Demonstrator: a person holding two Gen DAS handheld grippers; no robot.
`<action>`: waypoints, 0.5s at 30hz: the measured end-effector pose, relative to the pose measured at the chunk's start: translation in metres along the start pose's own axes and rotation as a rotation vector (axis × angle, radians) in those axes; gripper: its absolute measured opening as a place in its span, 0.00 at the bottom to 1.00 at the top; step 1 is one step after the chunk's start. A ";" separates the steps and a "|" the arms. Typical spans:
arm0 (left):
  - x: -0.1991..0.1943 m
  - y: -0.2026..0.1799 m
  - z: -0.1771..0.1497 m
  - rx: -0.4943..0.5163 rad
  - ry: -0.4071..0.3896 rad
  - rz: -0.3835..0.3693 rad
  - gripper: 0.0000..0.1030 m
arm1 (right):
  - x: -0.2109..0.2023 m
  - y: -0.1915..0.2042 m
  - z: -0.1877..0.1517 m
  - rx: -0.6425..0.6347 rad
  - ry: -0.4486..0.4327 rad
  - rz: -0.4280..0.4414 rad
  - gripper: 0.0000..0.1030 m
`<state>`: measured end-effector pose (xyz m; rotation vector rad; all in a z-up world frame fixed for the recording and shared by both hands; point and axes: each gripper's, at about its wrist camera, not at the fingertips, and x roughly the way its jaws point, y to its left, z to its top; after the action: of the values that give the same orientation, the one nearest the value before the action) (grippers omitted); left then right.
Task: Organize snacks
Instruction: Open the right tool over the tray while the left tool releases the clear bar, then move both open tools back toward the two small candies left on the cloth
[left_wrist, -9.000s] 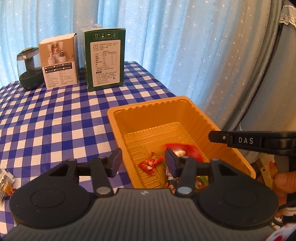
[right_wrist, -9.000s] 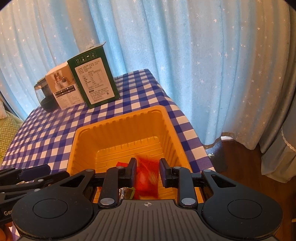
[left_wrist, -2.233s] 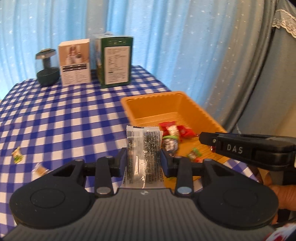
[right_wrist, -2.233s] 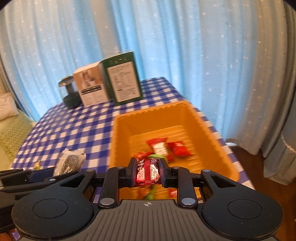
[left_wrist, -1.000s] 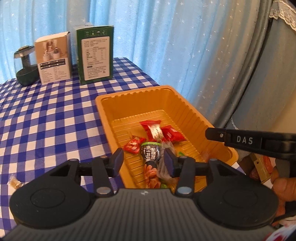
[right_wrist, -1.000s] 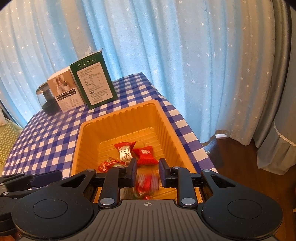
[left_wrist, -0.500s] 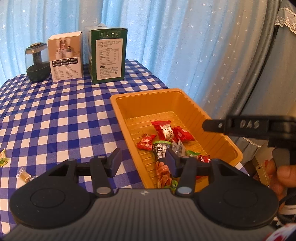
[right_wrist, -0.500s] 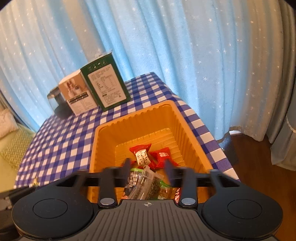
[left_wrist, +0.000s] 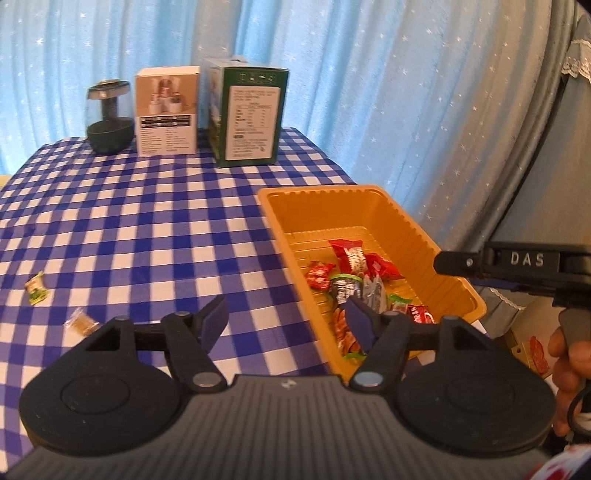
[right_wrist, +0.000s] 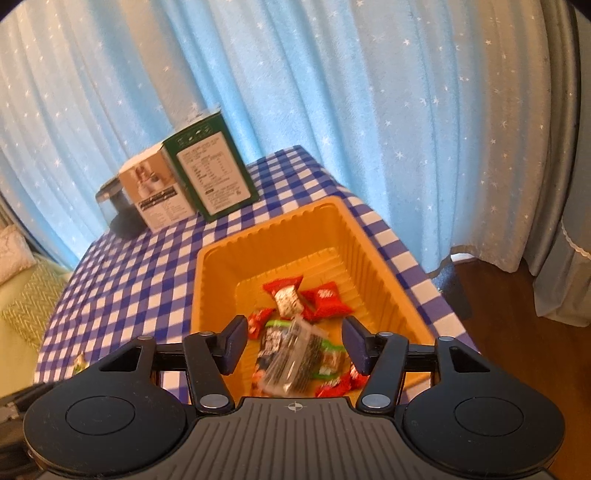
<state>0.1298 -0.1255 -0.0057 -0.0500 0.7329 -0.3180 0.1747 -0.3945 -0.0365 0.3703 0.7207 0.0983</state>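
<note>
My right gripper (right_wrist: 293, 341) hung over the near end of the orange tray (right_wrist: 214, 258), its jaws spread wide and empty; the clear dark-speckled packet (right_wrist: 291, 360) lay below between the fingers, on the pile of red and green snacks. My left gripper (left_wrist: 286, 321) was likewise open and held nothing, above the tray's near left rim. Two small candies (left_wrist: 37, 293) (left_wrist: 81, 325) lay on the checked cloth (left_wrist: 147, 229) to its left, well apart from the tray. The tray sat near the table's right edge by the curtain; broad bare cloth lay to its left. A second earlier my right jaws were narrow around a red snack; now they gaped.
</note>
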 end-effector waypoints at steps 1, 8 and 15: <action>-0.004 0.003 -0.001 -0.005 -0.002 0.005 0.69 | -0.002 0.004 -0.003 -0.007 0.003 0.005 0.57; -0.037 0.032 -0.010 -0.043 -0.027 0.054 0.79 | -0.009 0.041 -0.027 -0.055 0.034 0.043 0.59; -0.074 0.068 -0.025 -0.075 -0.052 0.130 0.86 | -0.013 0.077 -0.050 -0.093 0.054 0.091 0.60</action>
<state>0.0798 -0.0369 0.0137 -0.0805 0.6924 -0.1643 0.1350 -0.3106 -0.0345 0.3122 0.7501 0.2276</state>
